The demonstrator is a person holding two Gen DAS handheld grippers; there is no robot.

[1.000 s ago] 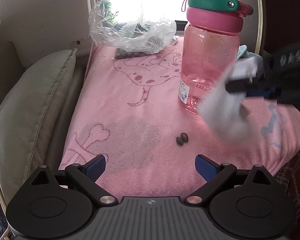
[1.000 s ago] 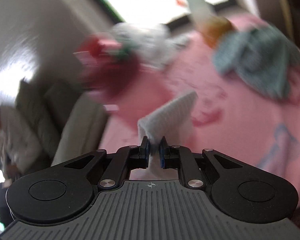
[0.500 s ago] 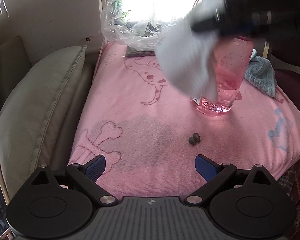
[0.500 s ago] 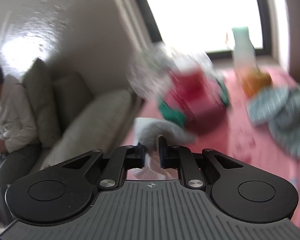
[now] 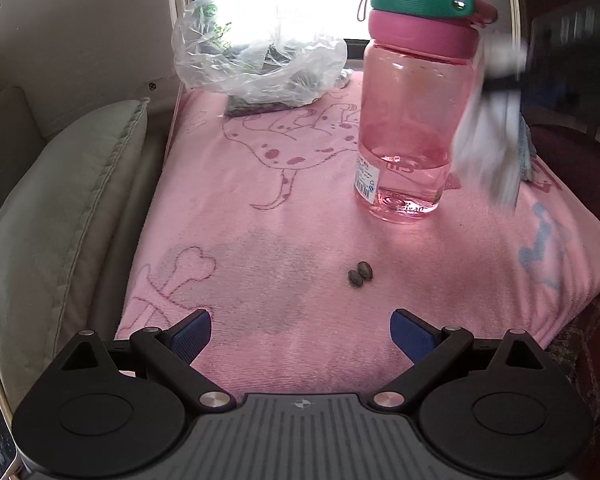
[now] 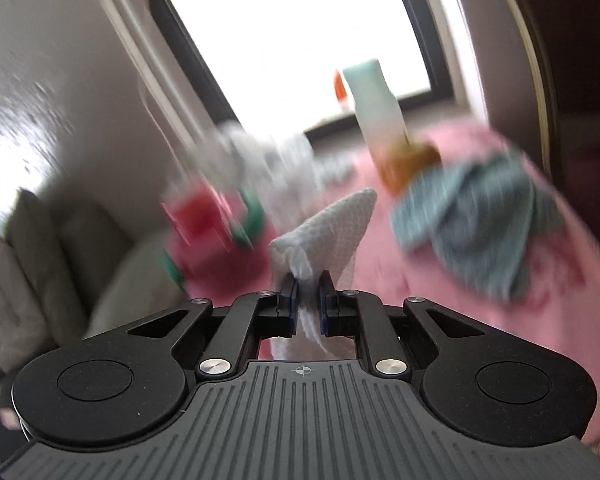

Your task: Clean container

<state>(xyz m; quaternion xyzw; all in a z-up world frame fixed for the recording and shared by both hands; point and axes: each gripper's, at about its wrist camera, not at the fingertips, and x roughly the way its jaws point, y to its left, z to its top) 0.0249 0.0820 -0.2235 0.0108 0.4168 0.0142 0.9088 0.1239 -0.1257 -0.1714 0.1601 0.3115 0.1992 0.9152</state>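
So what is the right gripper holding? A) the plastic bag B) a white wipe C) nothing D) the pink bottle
B: the right gripper has its jaws pinched shut on a white wipe, while the pink bottle stands by itself on the pink towel and the plastic bag lies farther back.

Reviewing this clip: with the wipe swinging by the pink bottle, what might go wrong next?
1. The pink water bottle stands tall on a soft pink towel with nothing steadying it; the left gripper is open and well short, so a sideways swipe may topple it.
2. The right gripper pinches only a corner of the white wipe, which could slip out.
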